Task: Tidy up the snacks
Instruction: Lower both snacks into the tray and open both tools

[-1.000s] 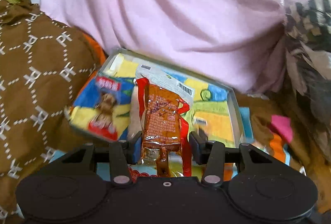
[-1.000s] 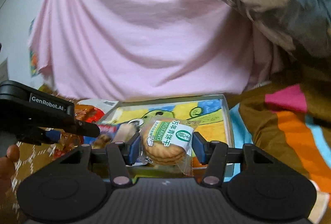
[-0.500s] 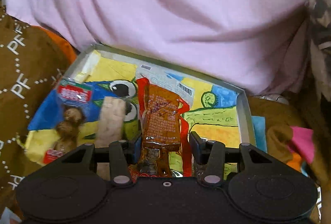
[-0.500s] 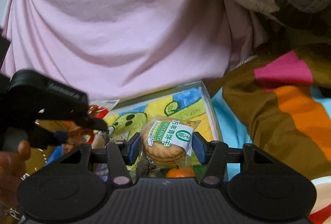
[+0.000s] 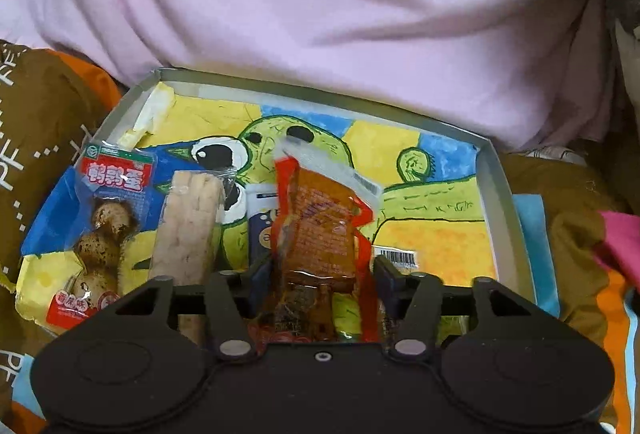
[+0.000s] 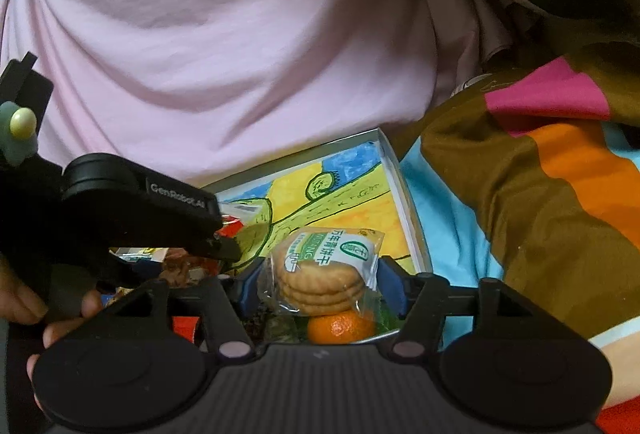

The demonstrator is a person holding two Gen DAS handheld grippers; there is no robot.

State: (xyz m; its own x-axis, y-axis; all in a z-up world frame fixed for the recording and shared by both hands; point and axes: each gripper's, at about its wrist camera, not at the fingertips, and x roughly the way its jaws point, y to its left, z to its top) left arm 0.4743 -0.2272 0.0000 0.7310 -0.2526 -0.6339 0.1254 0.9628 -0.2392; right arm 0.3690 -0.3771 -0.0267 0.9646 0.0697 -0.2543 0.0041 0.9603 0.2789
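Note:
My left gripper (image 5: 320, 270) is shut on an orange-brown snack packet with red edges (image 5: 322, 230), held over the cartoon-printed tray (image 5: 494, 169). In the tray lie a quail egg packet (image 5: 106, 209), a pale stick snack packet (image 5: 186, 230) and a dark blue packet (image 5: 260, 222). My right gripper (image 6: 322, 284) is shut on a biscuit packet with a green label (image 6: 326, 270), above the tray's right part (image 6: 404, 201). A mandarin (image 6: 340, 326) lies under the biscuits. The left gripper's body (image 6: 132, 209) shows at left in the right wrist view.
A pink cloth (image 5: 320, 1) rises just behind the tray. A brown patterned blanket (image 5: 36, 137) lies left of it, and a striped brown, orange and pink blanket (image 6: 540, 193) lies to the right. A hand (image 6: 24, 306) holds the left gripper.
Both grippers have moved forward over the tray with their packets still held. The tray's snacks now sit closer in the left wrist view, and the mandarin has come into view under the biscuits.

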